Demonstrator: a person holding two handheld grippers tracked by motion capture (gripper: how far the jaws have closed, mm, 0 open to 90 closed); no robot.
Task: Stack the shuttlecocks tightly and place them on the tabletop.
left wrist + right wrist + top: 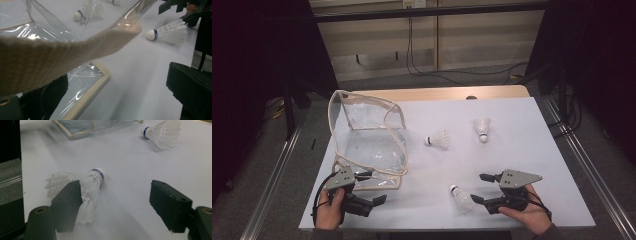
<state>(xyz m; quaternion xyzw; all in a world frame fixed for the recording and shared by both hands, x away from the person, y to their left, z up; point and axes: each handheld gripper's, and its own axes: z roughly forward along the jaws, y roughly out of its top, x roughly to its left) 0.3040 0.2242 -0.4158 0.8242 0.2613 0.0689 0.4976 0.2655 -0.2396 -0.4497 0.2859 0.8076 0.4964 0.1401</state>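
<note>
A: Where is the shuttlecock lying?

B: It is lying on its side on the bench, just in front of your right tongs, whose jaws are standing released around it, one pad touching the feathers.

A: How is it handling?

B: Likely very light and fragile; you are better off gripping near the cork.

A: And the left tongs?

B: They are clenching the bag rim.
</note>
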